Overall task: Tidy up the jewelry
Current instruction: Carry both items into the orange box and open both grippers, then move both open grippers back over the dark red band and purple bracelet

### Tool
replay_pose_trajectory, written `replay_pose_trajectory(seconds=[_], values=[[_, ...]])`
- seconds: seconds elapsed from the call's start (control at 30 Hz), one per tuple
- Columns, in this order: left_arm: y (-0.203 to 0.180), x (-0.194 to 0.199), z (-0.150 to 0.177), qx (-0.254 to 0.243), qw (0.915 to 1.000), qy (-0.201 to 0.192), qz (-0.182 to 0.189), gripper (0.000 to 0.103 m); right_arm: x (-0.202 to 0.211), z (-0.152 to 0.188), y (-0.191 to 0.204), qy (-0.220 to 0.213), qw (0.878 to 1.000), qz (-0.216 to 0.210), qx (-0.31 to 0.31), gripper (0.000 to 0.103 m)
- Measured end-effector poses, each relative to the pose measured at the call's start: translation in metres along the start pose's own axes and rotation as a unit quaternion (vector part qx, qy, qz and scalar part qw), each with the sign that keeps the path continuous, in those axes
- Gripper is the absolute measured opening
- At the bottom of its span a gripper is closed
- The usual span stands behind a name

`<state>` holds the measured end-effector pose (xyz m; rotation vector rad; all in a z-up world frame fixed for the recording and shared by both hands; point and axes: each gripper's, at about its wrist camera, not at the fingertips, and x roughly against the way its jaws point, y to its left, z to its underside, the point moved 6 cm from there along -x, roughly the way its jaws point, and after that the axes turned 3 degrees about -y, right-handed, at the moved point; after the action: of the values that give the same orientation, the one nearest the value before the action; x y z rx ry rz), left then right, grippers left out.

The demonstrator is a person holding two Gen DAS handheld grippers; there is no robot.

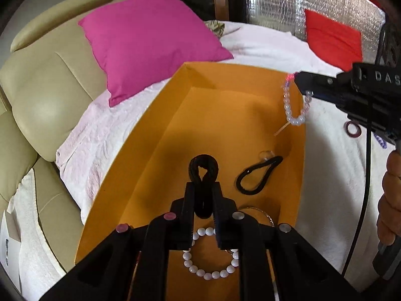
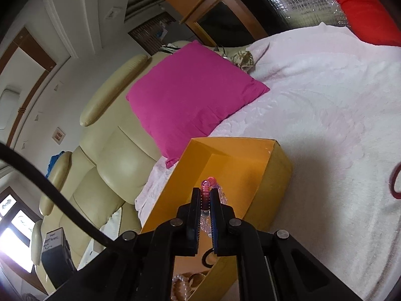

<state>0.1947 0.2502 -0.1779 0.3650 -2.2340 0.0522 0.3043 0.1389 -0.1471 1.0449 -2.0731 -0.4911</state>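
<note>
Left tongs (image 1: pixel 203 188) pinching black hair tie (image 1: pixel 203 170), right tongs (image 2: pixel 206 195) pinching bead bracelet (image 2: pixel 208 188), over orange box (image 1: pixel 160 130) rim.

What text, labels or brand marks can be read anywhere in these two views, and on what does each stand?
"DAS", in pale letters cut off by the picture's edge, on the black body of the right gripper, seen in the left wrist view.
Handwritten lines on the dark box with a pale label beside the cream sofa: too small and blurred to read.
Print on the white paper at the lower left edge: unreadable.
</note>
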Motion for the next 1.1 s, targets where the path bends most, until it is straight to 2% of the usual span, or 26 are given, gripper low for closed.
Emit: replay_pose_trajectory(seconds=[0.1, 0.17, 0.23, 0.3, 0.4, 0.5, 0.6, 0.63, 0.8, 1.1], values=[[-0.003, -0.004, 0.001, -0.007, 0.9999, 0.008, -0.003, 0.018, -0.005, -0.001, -0.003, 0.002, 1.0, -0.003, -0.004, 0.008], [-0.005, -0.006, 0.002, -0.012, 0.9998, 0.014, -0.006, 0.024, -0.008, -0.002, -0.004, 0.002, 1.0, -0.005, -0.012, 0.011], [-0.005, -0.006, 0.002, -0.013, 0.9997, 0.016, -0.01, 0.034, -0.009, -0.005, -0.006, -0.001, 1.0, -0.009, -0.023, 0.011], [-0.003, -0.006, 0.001, -0.014, 0.9997, 0.017, -0.015, 0.039, -0.009, -0.007, -0.008, -0.004, 0.999, -0.011, -0.034, 0.011], [0.001, -0.002, 0.0, -0.015, 0.9995, 0.014, -0.025, 0.042, -0.007, -0.01, -0.009, -0.011, 0.999, -0.014, -0.044, 0.011], [0.004, 0.0, -0.002, -0.012, 0.9992, 0.012, -0.037, 0.053, -0.005, -0.014, -0.009, -0.013, 0.998, -0.023, -0.054, 0.014], [0.003, 0.003, -0.002, -0.014, 0.999, 0.011, -0.04, 0.054, 0.001, -0.017, -0.009, -0.027, 0.997, -0.034, -0.06, 0.03], [0.002, 0.004, -0.003, -0.016, 0.999, 0.011, -0.04, 0.054, 0.002, -0.018, -0.009, -0.03, 0.997, -0.037, -0.06, 0.032], [-0.007, 0.013, -0.005, -0.03, 0.9987, -0.001, -0.041, 0.055, 0.008, -0.02, -0.013, -0.036, 0.996, -0.04, -0.067, 0.032], [-0.044, 0.025, -0.007, -0.049, 0.9986, -0.016, -0.011, 0.057, 0.039, -0.026, -0.055, -0.038, 0.994, 0.028, -0.094, 0.031]])
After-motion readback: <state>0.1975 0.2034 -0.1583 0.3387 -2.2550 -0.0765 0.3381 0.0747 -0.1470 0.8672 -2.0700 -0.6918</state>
